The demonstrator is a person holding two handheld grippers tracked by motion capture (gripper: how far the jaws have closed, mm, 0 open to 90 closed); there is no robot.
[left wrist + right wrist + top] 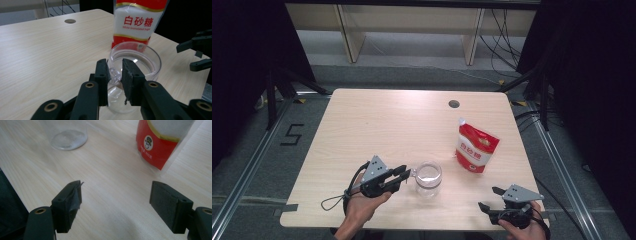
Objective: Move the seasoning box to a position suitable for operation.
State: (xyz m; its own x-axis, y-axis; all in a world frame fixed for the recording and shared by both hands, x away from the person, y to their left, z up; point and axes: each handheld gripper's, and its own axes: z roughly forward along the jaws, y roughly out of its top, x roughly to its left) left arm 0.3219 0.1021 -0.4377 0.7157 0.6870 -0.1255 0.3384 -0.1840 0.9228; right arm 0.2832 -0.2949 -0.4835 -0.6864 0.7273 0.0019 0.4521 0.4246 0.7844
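Glass was what the cup looked to be made of, clear all the way through, with a small handle on its side. The cup stood upright on the table, right in front of the left gripper. The handle sat between that gripper's two black fingers, and they were squeezed on it from both sides.

A cup like this was probably hard and stiff, so it would not bend or squash. It was probably smooth and slippery too, and it could crack if it got bumped or dropped. It looked empty, so it should not have been heavy. The handle seemed a fair place to hold it, but it was thin, so the cup might swing or tip around the fingers. Holding the handle deep between the pads would likely keep the cup steadier than pinching it at the tips.

Just past the cup, farther from the fingers, stood a red and white bag of sugar, leaning a little. The bag looked soft and would likely crumple in a grip.

The right gripper rested low at the near edge of the table, well apart from the cup. Its fingers were spread wide with nothing between them.
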